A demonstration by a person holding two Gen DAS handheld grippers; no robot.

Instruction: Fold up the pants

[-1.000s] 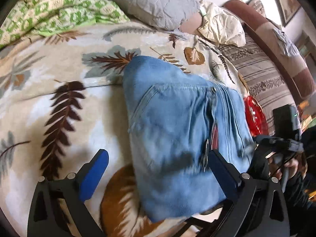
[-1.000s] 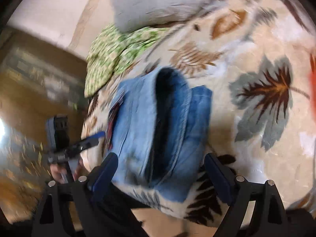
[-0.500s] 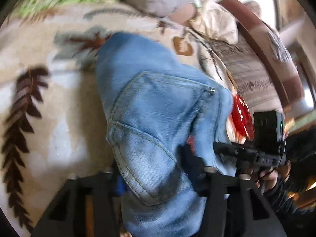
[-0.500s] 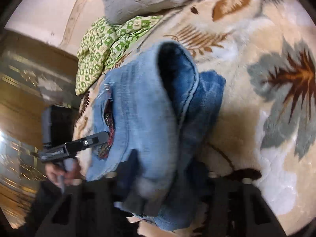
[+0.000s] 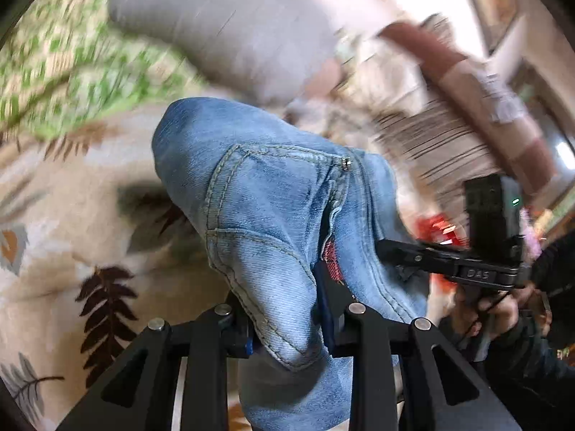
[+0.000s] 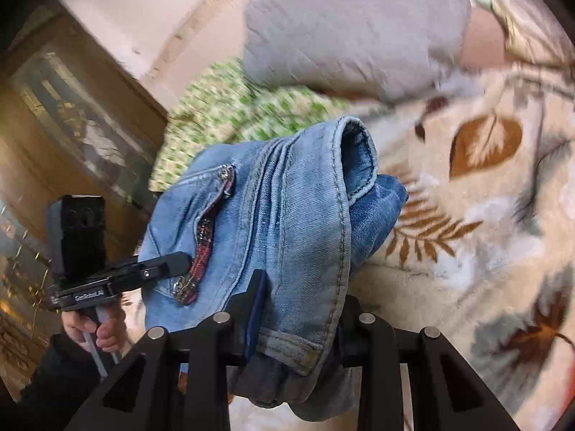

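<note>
The folded light-blue jeans hang as a thick bundle lifted off the leaf-patterned blanket. My left gripper is shut on the bundle's near edge by the back pocket. My right gripper is shut on the opposite edge of the jeans, near the waistband and the red-lined fly. Each gripper shows in the other's view: the right one in the left wrist view, the left one in the right wrist view, both touching the denim.
A grey pillow and a green patterned cloth lie at the head of the bed. A striped brown sofa stands to the right. A red item lies by the bed edge. A wooden cabinet stands on the left.
Both grippers closed from wide open onto opposite edges of the folded jeans. The bundle has risen off the blanket, and the views now blur with motion.
</note>
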